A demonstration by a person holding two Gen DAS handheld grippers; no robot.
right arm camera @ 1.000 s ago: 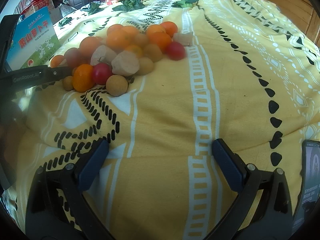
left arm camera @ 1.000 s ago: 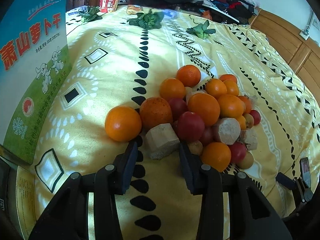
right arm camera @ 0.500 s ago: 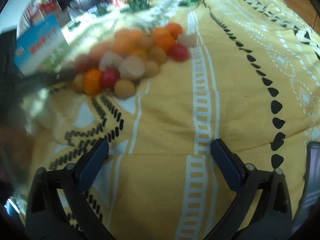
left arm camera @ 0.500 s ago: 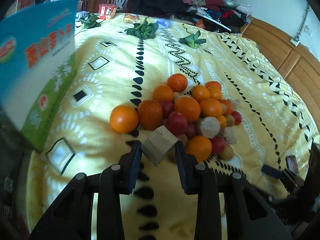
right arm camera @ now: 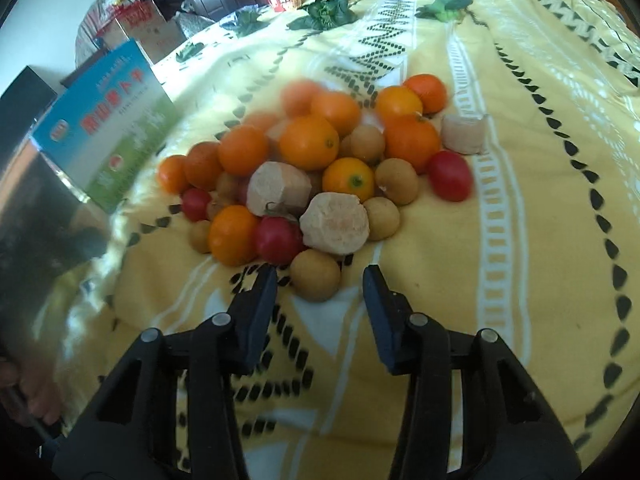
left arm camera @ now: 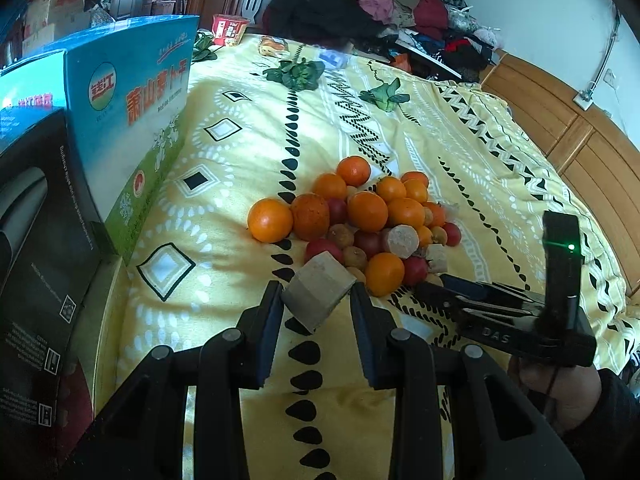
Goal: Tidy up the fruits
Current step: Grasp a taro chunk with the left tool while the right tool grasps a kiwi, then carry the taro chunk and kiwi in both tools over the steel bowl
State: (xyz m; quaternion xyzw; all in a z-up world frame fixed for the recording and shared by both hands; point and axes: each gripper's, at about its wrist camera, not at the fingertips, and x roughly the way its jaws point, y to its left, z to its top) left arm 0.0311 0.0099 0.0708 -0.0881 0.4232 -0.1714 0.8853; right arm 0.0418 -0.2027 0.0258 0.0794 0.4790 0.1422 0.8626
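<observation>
A blue-and-green printed cardboard box (left arm camera: 132, 120) stands at the left on the yellow patterned bedspread (left arm camera: 240, 152). The left gripper (left arm camera: 316, 304) pinches a pale tan cut chunk (left arm camera: 318, 296), lifted just before the heap of oranges and tomatoes (left arm camera: 360, 216). The right gripper (right arm camera: 320, 284), fingers spread, flanks a small round tan fruit (right arm camera: 315, 275) at the heap's near edge.

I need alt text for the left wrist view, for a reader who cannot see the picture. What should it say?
The left gripper holds a beige cut chunk between its two fingers, above a yellow patterned bedspread. Just beyond lies a pile of oranges, red tomatoes and small brown fruits. A blue and green box stands at the left, and the right gripper reaches in from the right.
</observation>
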